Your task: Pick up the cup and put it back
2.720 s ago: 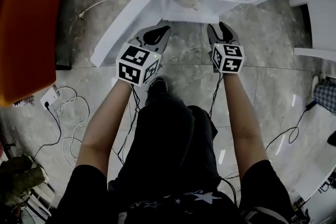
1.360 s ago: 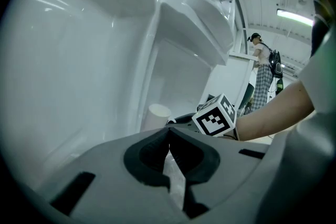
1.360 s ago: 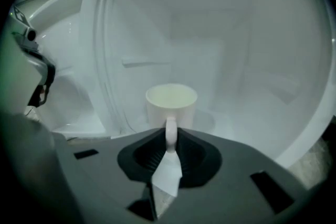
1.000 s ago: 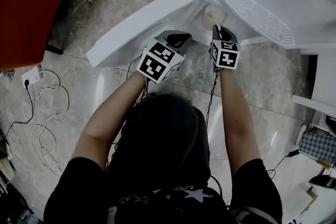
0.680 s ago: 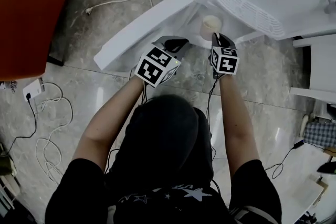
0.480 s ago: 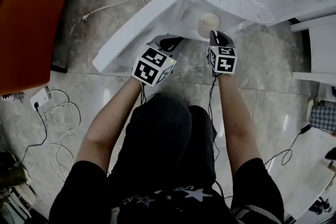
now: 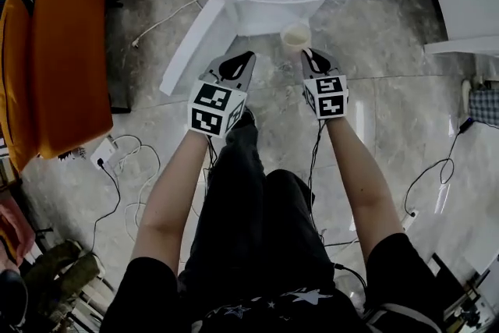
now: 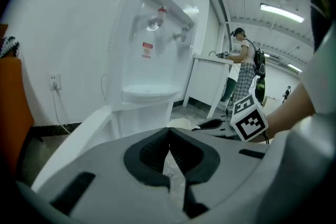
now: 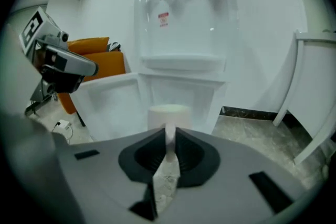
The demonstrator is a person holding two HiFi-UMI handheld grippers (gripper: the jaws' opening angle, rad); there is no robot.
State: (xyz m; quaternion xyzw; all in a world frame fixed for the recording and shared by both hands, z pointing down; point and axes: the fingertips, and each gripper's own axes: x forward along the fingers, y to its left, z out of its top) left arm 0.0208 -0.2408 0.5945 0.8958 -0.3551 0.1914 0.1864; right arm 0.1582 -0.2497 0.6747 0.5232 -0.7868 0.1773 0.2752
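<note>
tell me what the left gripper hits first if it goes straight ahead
Probably the white water dispenser, around its lower part below the drip tray; nothing else shows between, though depth is unclear.

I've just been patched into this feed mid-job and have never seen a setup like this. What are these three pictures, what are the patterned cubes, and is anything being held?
There is no robot here: a person holds a two-jaw gripper in each hand, and the marker cubes are parts of those grippers. One picture comes from a camera on the person's head, looking steeply down at arms, legs and a stone floor with cables lying on it. The other two come from cameras riding on each gripper, looking along its jaws. The right gripper pinches the wall of a pale cup, held in the air before a white water dispenser. The left gripper has its jaws together with nothing between them.
</note>
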